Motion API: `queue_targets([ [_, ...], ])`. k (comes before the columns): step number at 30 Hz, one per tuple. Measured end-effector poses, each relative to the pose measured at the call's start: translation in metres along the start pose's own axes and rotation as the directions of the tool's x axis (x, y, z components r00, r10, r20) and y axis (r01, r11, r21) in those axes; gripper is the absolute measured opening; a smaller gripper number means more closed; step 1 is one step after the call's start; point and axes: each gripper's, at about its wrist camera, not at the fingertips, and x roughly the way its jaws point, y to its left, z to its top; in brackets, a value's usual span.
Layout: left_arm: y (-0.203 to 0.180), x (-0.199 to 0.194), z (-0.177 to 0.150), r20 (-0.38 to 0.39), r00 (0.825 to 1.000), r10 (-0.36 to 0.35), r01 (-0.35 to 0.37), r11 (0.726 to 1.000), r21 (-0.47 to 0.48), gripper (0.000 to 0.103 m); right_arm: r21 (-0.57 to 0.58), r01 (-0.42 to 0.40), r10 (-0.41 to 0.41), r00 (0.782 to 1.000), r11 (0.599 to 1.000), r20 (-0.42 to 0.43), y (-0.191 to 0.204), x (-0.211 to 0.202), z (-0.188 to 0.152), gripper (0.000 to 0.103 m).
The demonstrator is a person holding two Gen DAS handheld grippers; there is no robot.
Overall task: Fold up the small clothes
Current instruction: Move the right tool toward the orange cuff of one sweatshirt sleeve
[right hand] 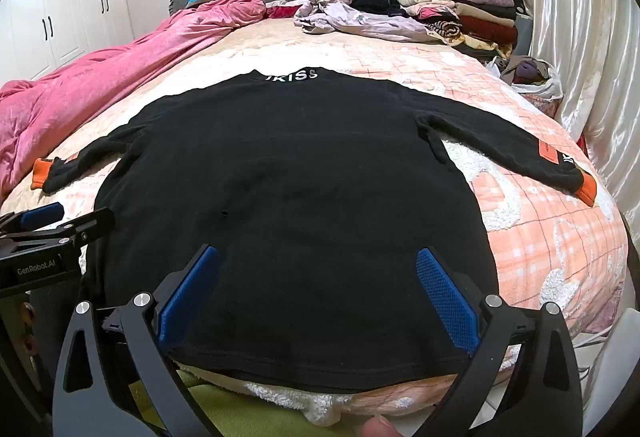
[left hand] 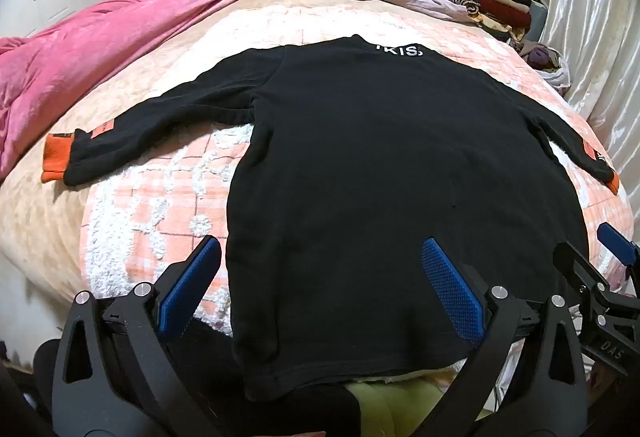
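We see the black shirt [left hand: 392, 165] flat on the bed [left hand: 160, 197], sleeves spread. Left gripper [left hand: 320, 277] and right gripper [right hand: 316, 277] both spread wide, hem between the fingers, nothing pinched.

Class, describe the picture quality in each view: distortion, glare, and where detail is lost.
Left wrist view: fisheye bends the bed into a dome, corners vignetted black, curtain glares. Right wrist view: same bulge, wardrobe washed out, black sweater loses fold detail.
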Motion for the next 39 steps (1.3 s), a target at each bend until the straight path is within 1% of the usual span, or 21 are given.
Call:
queue_targets([
  [8, -0.004, 0.001, 0.002, -0.002, 1.000, -0.001, 0.001, 1.000, 0.000, 0.094, 0.005, -0.005, 0.005, 1.000, 1.000, 0.003, -0.001, 0.001, 0.001, 0.099],
  [10, -0.005, 0.002, 0.003, -0.005, 1.000, -0.002, 0.002, 1.000, 0.002, 0.094, -0.002, 0.002, -0.002, 1.000, 1.000, 0.006, -0.006, -0.001, 0.002, 0.099],
  [15, -0.008, 0.007, 0.006, -0.013, 1.000, -0.002, 0.002, 1.000, 0.005, 0.094, -0.016, 0.017, -0.016, 1.000, 1.000, 0.014, -0.003, 0.002, 0.004, 0.099],
  [23, -0.019, 0.022, 0.025, -0.022, 1.000, -0.020, 0.021, 0.999, 0.040, 0.094, 0.023, 0.011, -0.012, 1.000, 1.000, 0.017, -0.019, 0.011, 0.014, 0.099],
  [28, -0.027, 0.034, 0.043, -0.022, 0.999, -0.030, 0.031, 0.998, 0.056, 0.094, 0.058, 0.027, -0.028, 0.999, 0.998, 0.019, -0.037, 0.018, 0.021, 0.099],
  [34, -0.037, 0.051, 0.067, -0.036, 0.998, -0.060, 0.062, 0.995, 0.072, 0.094, 0.110, 0.070, -0.073, 0.997, 0.991, 0.027, -0.064, 0.029, 0.035, 0.099],
  [39, -0.047, 0.062, 0.091, -0.032, 0.997, -0.074, 0.076, 0.994, 0.076, 0.094, 0.140, 0.148, -0.154, 0.988, 0.979, 0.032, -0.088, 0.038, 0.048, 0.099],
])
